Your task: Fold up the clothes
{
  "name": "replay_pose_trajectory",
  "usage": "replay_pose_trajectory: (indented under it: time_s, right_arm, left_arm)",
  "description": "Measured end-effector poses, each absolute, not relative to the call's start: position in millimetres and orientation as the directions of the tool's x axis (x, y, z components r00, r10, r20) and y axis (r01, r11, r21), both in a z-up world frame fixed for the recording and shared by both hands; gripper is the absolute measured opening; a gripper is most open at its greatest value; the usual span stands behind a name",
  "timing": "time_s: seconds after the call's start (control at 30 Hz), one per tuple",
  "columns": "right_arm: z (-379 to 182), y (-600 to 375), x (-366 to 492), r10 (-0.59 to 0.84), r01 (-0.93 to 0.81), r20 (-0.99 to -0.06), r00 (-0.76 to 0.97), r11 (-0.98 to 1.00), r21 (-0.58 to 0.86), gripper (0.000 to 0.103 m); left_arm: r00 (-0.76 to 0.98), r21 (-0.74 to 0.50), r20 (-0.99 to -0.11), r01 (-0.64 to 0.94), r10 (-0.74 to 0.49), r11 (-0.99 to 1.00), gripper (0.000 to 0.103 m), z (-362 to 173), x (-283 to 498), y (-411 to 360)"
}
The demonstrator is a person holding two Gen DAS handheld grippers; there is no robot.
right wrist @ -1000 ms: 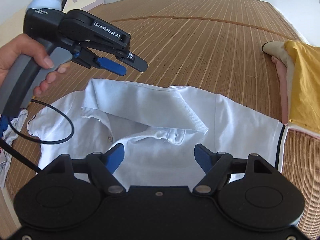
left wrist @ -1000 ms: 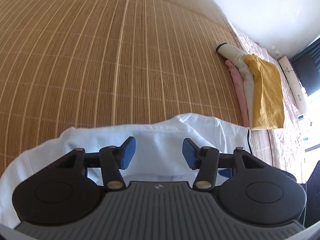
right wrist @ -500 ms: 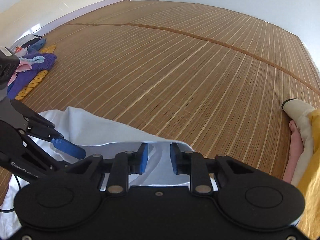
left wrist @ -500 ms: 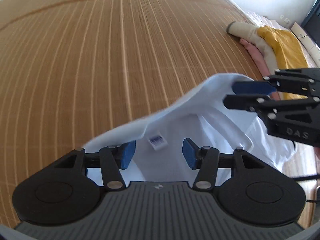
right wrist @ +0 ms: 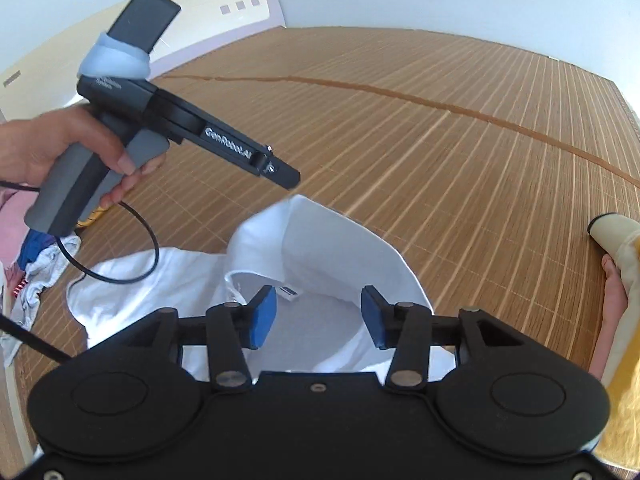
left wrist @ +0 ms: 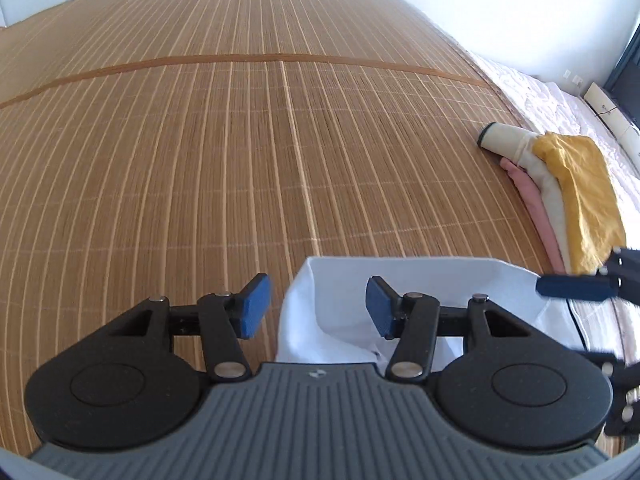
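White polo shirt (right wrist: 320, 264) lies on the bamboo mat (left wrist: 240, 152), just beside the folded clothes stack (left wrist: 568, 196). Left gripper (left wrist: 316, 308) fingers open, pressing nothing. Right gripper (right wrist: 318, 316) fingers opening above the collar, gripping nothing.

Bright daylight is flooding both views, overexposing the white wall (left wrist: 520, 12); fisheye distortion is curving the woven bamboo mat (left wrist: 240, 140), and motion blur is smearing the right edge.
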State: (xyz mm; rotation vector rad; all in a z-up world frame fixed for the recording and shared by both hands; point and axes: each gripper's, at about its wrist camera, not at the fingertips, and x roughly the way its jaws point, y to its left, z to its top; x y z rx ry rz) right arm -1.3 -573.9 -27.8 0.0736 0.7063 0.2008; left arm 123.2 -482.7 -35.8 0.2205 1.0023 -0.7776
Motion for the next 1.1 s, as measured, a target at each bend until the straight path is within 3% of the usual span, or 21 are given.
replay_pose_trajectory:
  time_s: [0.13, 0.3, 0.37, 0.57, 0.77, 0.8, 0.83, 0.9, 1.03, 1.1]
  right_arm:
    - [-12, -580, -2, 0.181, -0.094, -0.598, 0.781, 0.980, 0.174, 0.061]
    - [-19, -586, 13, 0.197, -0.093, -0.647, 0.736, 0.977, 0.193, 0.061]
    - [-19, -585, 15, 0.195, -0.101, -0.661, 0.724, 0.979, 0.178, 0.061]
    - [-29, -565, 15, 0.209, -0.175, -0.704, 0.679, 0.977, 0.122, 0.061]
    - [-43, -542, 34, 0.218, -0.261, -0.746, 0.629, 0.963, 0.061, 0.065]
    - [-49, -540, 42, 0.228, -0.288, -0.761, 0.607, 0.956, 0.057, 0.060]
    - [-55, -537, 50, 0.236, -0.314, -0.777, 0.583, 0.948, 0.053, 0.041]
    - [-67, -535, 68, 0.205, -0.325, -0.829, 0.521, 0.945, 0.030, 0.015]
    - [-83, -549, 96, 0.260, -0.249, -0.831, 0.491, 0.957, 0.152, 0.014]
    - [-91, -546, 111, 0.234, -0.249, -0.841, 0.487, 0.961, 0.123, 0.014]
  left_arm:
    - [0.236, -0.158, -0.854, 0.732, -0.464, 0.662, 0.059, -53, 87, -492]
    - [0.449, 0.200, -0.861, 0.729, -0.237, 0.654, 0.059, -78, 74, -520]
    - [0.516, 0.248, -0.827, 0.693, -0.225, 0.677, 0.059, -73, 83, -519]
    - [0.644, 0.263, -0.734, 0.563, -0.215, 0.784, 0.059, -39, 110, -497]
    - [0.617, 0.197, -0.749, 0.555, -0.242, 0.808, 0.059, -19, 113, -474]
    - [0.612, 0.199, -0.754, 0.560, -0.239, 0.804, 0.059, -18, 110, -469]
    - [0.607, 0.204, -0.759, 0.565, -0.235, 0.800, 0.059, -18, 106, -464]
    - [0.588, 0.202, -0.776, 0.576, -0.229, 0.792, 0.059, -25, 98, -457]
    - [0.537, 0.143, -0.806, 0.586, -0.250, 0.797, 0.059, -39, 86, -448]
    - [0.508, 0.108, -0.817, 0.600, -0.274, 0.793, 0.059, -45, 79, -447]
